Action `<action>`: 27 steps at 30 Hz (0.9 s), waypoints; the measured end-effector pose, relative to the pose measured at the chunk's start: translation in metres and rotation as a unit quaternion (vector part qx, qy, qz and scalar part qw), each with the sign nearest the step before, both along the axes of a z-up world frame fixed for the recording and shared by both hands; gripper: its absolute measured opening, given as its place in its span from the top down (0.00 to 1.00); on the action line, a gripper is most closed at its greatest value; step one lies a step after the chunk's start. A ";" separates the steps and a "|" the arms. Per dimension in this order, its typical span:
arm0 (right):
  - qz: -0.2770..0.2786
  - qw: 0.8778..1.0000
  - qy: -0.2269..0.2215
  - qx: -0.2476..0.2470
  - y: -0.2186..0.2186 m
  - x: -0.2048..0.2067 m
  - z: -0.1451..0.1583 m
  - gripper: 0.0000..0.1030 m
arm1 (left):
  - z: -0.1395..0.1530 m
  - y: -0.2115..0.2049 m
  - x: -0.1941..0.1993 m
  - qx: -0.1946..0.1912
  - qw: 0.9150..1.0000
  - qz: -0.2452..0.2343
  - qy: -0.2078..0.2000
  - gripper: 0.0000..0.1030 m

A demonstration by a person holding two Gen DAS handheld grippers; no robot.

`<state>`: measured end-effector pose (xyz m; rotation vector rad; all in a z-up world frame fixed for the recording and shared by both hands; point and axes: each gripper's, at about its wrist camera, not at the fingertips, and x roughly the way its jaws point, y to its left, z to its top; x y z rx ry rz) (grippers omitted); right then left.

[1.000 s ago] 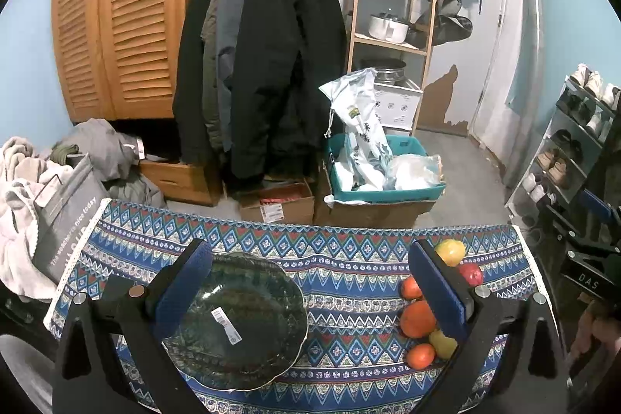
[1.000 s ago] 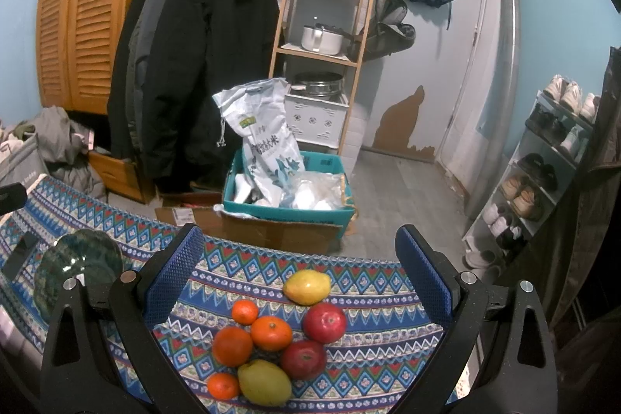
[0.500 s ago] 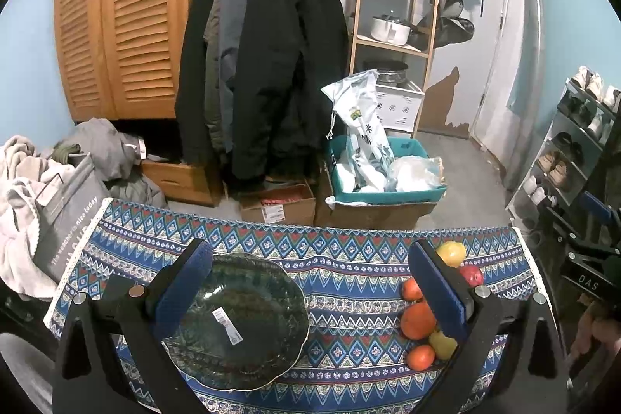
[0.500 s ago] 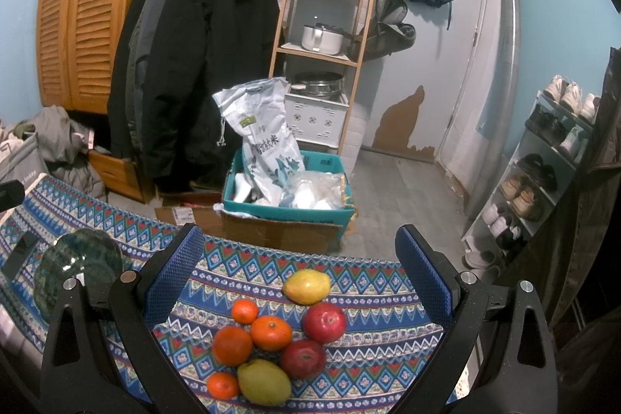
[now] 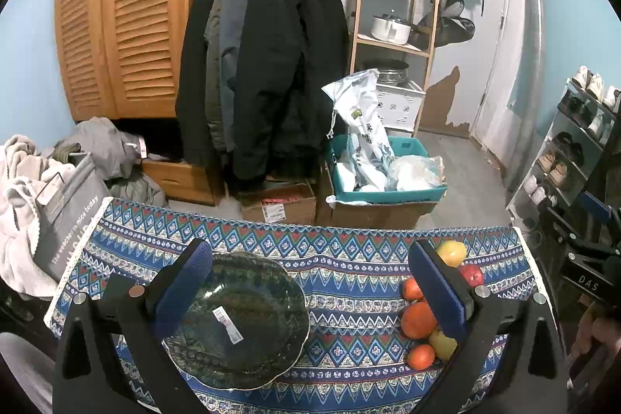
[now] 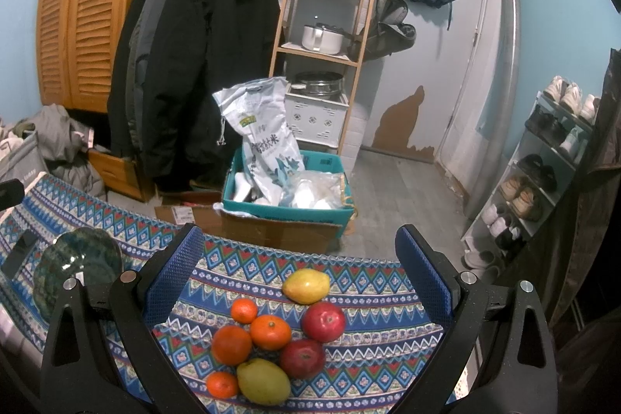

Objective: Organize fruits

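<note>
Fruit pile (image 6: 271,340) sat clustered on the right part of the tabletop (image 6: 372,336), on the patterned blue cloth. Counted in the right wrist view: four oranges, two red apples, two yellow-green fruits. Small orange (image 6: 244,310) and a yellow-green mango-like fruit (image 6: 306,286) lay on the far side of the cluster; red apple (image 6: 323,321) on the right; second red apple (image 6: 303,358) nearer; yellow-green pear-like fruit (image 6: 263,381) nearest, touching a small orange (image 6: 222,384) on its left. Most pieces touched one another.

Dark green glass plate (image 5: 236,321) lay on the left part of the cloth, well apart from the fruit, a white barcode sticker on it, nothing else in it.

Right claw (image 6: 299,270) hung above the fruit pile, blue-padded fingers spread wide, holding nothing. Left claw (image 5: 310,282) hung over the tabletop between plate and fruit, fingers likewise wide apart and holding nothing; its left finger overlapped the plate's edge in view.

Beyond the tabletop: teal bin (image 6: 287,208) holding a white sack, dark coats (image 6: 194,64) on a rail, wooden shelf unit (image 6: 330,6), shoe rack (image 6: 543,161) at right.
</note>
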<state>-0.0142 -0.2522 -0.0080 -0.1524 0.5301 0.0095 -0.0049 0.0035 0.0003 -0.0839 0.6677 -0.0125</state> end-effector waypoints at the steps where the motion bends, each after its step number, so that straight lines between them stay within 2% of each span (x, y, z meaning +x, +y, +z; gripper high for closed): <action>1: 0.000 1.000 0.000 0.000 0.000 0.000 0.000 0.06 | 0.000 0.000 0.000 0.000 1.000 0.000 0.000 0.01; 27: 0.001 1.000 0.002 -0.002 -0.002 -0.002 -0.002 0.06 | -0.001 -0.003 0.000 0.001 1.000 -0.001 0.004 0.01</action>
